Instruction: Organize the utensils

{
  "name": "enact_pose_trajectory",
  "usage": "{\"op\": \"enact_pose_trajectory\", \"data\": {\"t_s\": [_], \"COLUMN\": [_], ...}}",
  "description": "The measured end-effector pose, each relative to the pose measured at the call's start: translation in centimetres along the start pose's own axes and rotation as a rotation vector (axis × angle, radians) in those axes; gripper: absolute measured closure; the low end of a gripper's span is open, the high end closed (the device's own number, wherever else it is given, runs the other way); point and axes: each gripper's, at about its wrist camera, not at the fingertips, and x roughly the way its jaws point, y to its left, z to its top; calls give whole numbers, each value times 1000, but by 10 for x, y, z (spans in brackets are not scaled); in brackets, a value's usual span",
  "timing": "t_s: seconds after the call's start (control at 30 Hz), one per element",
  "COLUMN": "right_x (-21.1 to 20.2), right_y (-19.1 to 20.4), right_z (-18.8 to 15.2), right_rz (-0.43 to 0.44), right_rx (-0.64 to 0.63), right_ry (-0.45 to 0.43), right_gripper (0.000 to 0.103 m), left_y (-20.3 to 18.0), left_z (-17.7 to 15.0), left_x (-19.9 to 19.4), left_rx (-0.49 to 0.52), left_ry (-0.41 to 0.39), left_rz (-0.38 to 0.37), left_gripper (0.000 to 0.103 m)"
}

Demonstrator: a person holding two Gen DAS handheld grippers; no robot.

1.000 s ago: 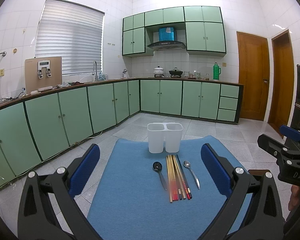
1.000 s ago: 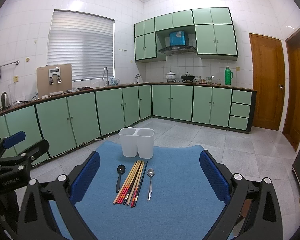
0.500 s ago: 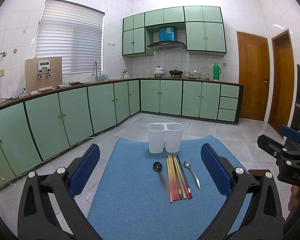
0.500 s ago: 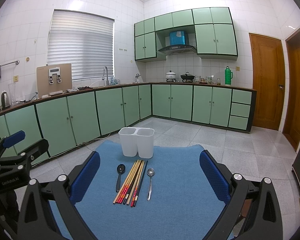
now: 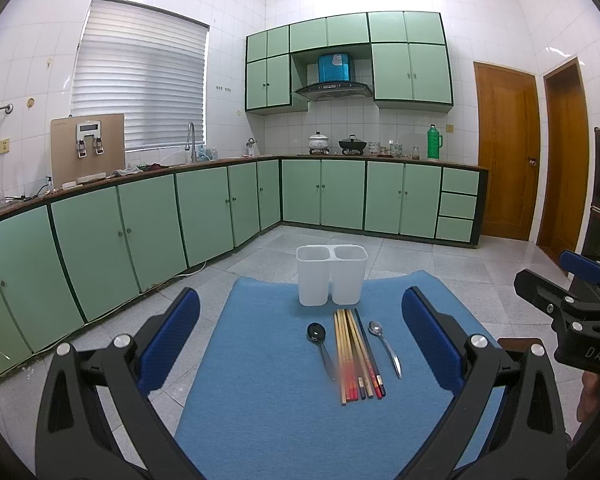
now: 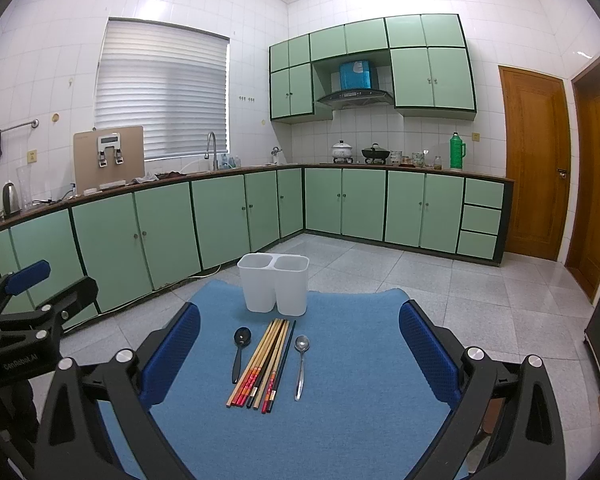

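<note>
A white two-compartment holder (image 5: 332, 275) (image 6: 274, 283) stands empty at the far end of a blue mat (image 5: 260, 400) (image 6: 360, 380). In front of it lie a black spoon (image 5: 320, 344) (image 6: 240, 350), a bundle of several chopsticks (image 5: 356, 354) (image 6: 266, 362) and a silver spoon (image 5: 385, 346) (image 6: 301, 362). My left gripper (image 5: 300, 340) hovers open above the near end of the mat, holding nothing. My right gripper (image 6: 300, 344) is open too, beside it, with nothing between its blue pads.
Green base cabinets (image 5: 140, 232) run along the left and back walls under a worktop with a sink tap (image 5: 191, 140), pots and a green flask (image 5: 434, 142). Wooden doors (image 5: 504, 152) stand at the right. Grey tiled floor surrounds the mat.
</note>
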Motion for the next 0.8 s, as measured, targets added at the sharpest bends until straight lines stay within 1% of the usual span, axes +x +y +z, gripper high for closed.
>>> {"op": "enact_pose_trajectory", "data": {"t_s": [0.7, 0.8], "right_x": [1, 7], "right_y": [1, 1], "right_z": [-6, -5], "right_rz": [-1, 0], "right_rx": [0, 1], "right_ry": [-4, -5], "right_gripper": [6, 6], "left_y": [-1, 11], "left_z": [0, -1], "left_x": [0, 7], "left_rx": [2, 2], "left_ry": [0, 3], "left_rz": [0, 2], "left_gripper": [5, 5]}}
